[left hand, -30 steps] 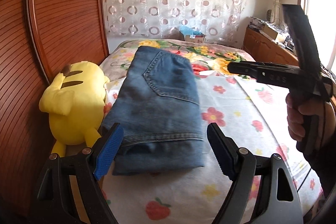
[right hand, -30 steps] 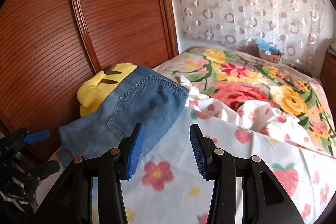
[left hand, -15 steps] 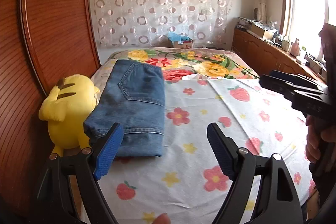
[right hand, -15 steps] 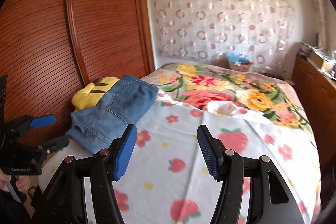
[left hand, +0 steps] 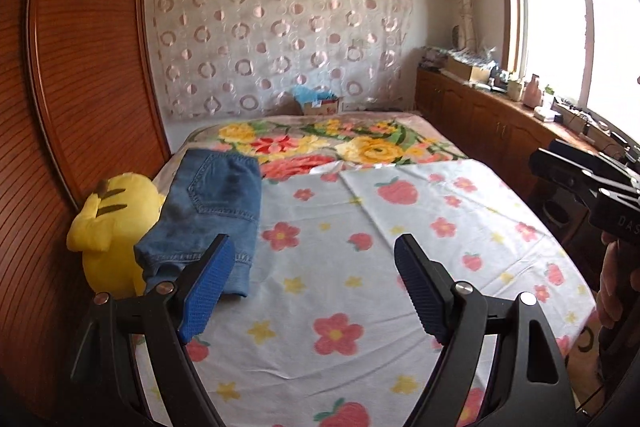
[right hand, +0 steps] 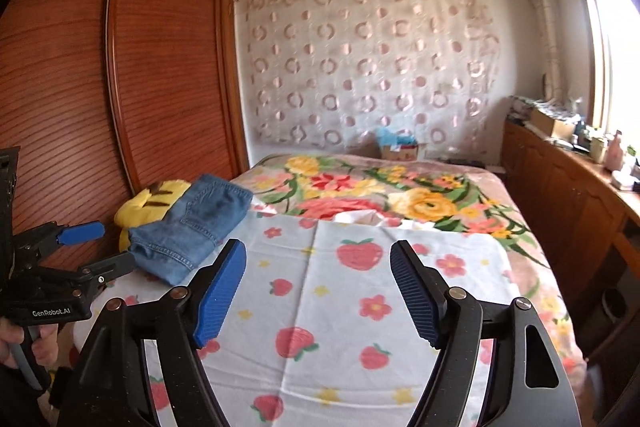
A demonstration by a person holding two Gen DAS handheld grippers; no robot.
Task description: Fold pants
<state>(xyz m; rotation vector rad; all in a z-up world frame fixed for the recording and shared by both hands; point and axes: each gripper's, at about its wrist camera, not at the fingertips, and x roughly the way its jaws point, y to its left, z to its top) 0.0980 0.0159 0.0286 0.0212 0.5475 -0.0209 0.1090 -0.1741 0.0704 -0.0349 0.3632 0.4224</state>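
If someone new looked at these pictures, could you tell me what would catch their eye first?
Probably the folded jeans at the bed's left edge, resting against a bright yellow plush toy beside the wooden wardrobe. Both tongs, left and right, hang open and empty over the strawberry-print sheet.

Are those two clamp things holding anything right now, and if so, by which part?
Nothing is held. The left hand-held gripper and the right hand-held gripper are both open and empty above the bed sheet. The folded jeans lie untouched beside the yellow plush toy.
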